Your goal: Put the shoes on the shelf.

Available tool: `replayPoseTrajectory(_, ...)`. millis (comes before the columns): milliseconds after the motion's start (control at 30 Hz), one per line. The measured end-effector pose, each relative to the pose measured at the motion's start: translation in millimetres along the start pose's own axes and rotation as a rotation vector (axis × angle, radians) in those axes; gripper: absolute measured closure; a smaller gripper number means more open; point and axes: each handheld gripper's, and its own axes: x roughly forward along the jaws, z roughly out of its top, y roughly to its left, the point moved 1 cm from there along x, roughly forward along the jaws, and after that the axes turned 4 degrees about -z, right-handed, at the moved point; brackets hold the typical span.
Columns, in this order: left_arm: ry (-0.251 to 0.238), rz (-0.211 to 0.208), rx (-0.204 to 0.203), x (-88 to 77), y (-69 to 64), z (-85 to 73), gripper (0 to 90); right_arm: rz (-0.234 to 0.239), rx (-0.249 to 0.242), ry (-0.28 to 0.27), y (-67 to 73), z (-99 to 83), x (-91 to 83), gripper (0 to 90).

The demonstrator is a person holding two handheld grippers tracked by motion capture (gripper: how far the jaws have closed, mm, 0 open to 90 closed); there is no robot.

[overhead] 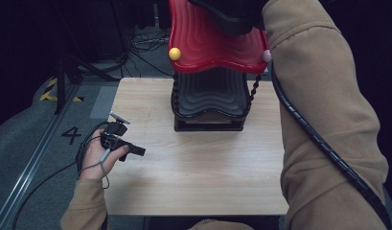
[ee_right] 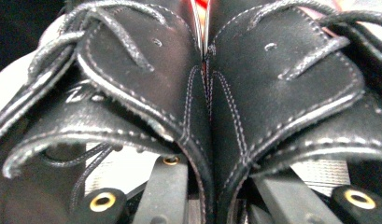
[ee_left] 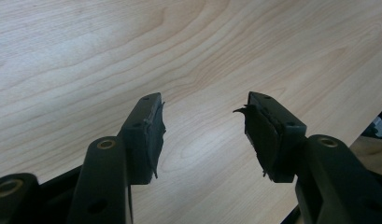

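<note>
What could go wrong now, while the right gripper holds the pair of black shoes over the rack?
1. The right gripper pinches the pair of black shoes only by their inner edges pressed together, so one shoe could slip out.
2. The shoes hang close above the red shelf of the shoe rack; a bump might shift the rack.
3. The left gripper rests open on the table, too far to help.
</note>
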Motion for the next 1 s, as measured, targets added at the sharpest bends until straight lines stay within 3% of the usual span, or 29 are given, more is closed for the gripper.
replayPoseTrajectory(233,-0.016,-0.007,-0.002,-4.1,3.0,-1.4,47.4,-0.017,0.045,-0.040,2.9,7.3,13.2,81.6)
replayPoseTrajectory(567,-0.026,-0.006,0.003,-6.8,2.2,-1.8,47.5,0.000,0.056,-0.020,14.6,7.3,35.2,80.0)
replayPoseTrajectory(733,-0.024,-0.002,0.012,-7.3,-0.2,-1.7,47.4,-0.016,0.092,-0.043,20.8,3.0,45.0,79.5)
replayPoseTrajectory(933,-0.024,0.001,0.016,-7.8,-1.5,-1.8,47.4,-0.046,0.124,-0.037,18.2,-5.6,60.3,77.7)
replayPoseTrajectory(1000,-0.025,-0.006,0.002,-6.1,-3.1,-1.3,47.5,-0.036,0.143,-0.040,17.1,-8.3,62.3,76.6)
